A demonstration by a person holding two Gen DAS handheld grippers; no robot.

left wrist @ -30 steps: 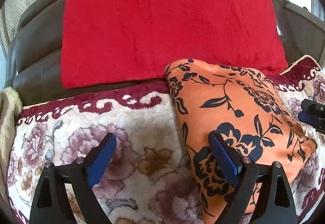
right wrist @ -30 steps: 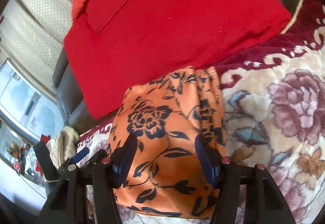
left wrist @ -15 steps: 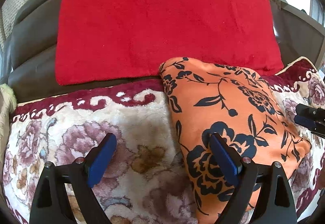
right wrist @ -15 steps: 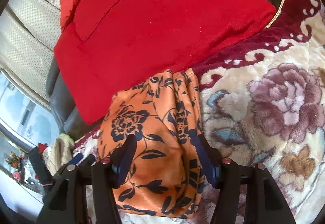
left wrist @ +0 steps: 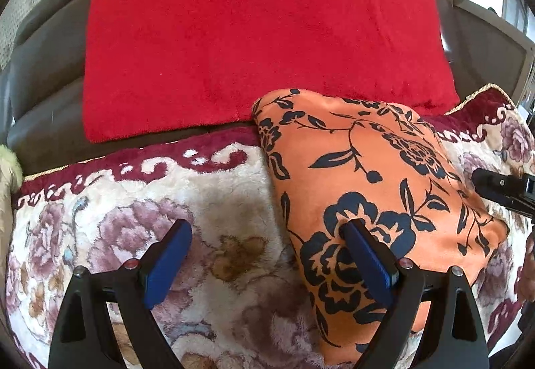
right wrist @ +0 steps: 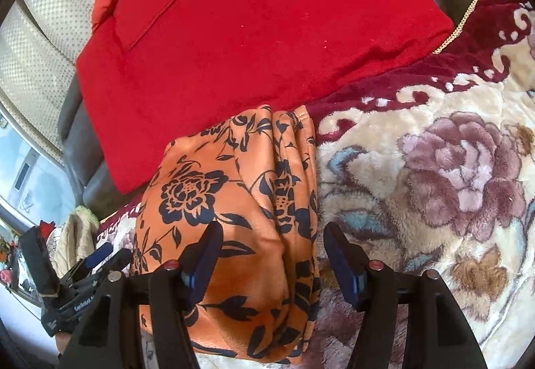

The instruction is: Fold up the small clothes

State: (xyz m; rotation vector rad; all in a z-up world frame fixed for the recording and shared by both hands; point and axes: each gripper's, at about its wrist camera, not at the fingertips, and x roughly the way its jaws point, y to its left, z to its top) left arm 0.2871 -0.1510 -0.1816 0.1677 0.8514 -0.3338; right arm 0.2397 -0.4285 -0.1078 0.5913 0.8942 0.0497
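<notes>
Both wrist views close, angled down; share orange floral garment (left wrist: 384,188) (right wrist: 234,208), red cushion (left wrist: 260,44) (right wrist: 267,27).

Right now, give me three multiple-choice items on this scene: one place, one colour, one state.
1. Where does the orange garment lie?
A. on the floral blanket
B. on a bare floor
C. in a basket

2. What colour is the cushion behind it?
A. blue
B. red
C. green

3. How is the left gripper?
A. shut on the garment
B. shut on nothing
C. open

Key: 1 A, the blanket shows all around it. 2 B, it is plain red. 3 C, a wide gap shows between its pads, with nothing clamped.
</notes>
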